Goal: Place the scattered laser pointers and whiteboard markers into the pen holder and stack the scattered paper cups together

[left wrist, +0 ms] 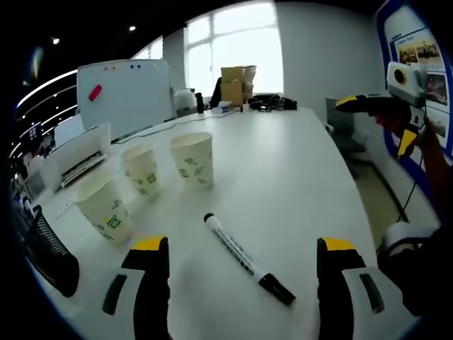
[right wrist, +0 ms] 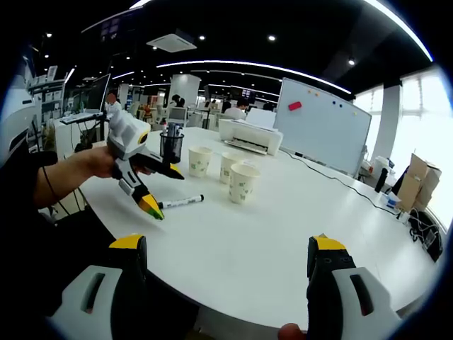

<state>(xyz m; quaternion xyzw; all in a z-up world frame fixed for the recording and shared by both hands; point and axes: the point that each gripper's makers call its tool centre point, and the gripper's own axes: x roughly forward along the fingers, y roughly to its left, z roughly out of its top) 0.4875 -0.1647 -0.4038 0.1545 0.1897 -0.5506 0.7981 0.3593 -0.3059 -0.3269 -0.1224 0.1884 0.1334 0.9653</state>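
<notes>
A whiteboard marker (left wrist: pixel 244 256) with a black cap lies on the white table (left wrist: pixel 297 184), between the jaws of my left gripper (left wrist: pixel 244 244), which is open. Three paper cups (left wrist: pixel 192 159) (left wrist: pixel 141 170) (left wrist: pixel 104 205) stand upright and apart, in a row beyond it. The black mesh pen holder (left wrist: pixel 46 255) is at the left edge. In the right gripper view, a hand holds the left gripper (right wrist: pixel 164 191) open over the marker (right wrist: pixel 180 202), near the cups (right wrist: pixel 244 183) and the pen holder (right wrist: pixel 171 145). My right gripper (right wrist: pixel 228 244) is open and holds nothing, well back from them.
A white printer (right wrist: pixel 248 134) and a whiteboard (right wrist: pixel 322 124) stand behind the cups. Cardboard boxes (left wrist: pixel 237 83) and cables sit at the table's far end. The right gripper (left wrist: pixel 375 124) hovers off the table's right edge. A chair (left wrist: pixel 343 124) stands beside the table.
</notes>
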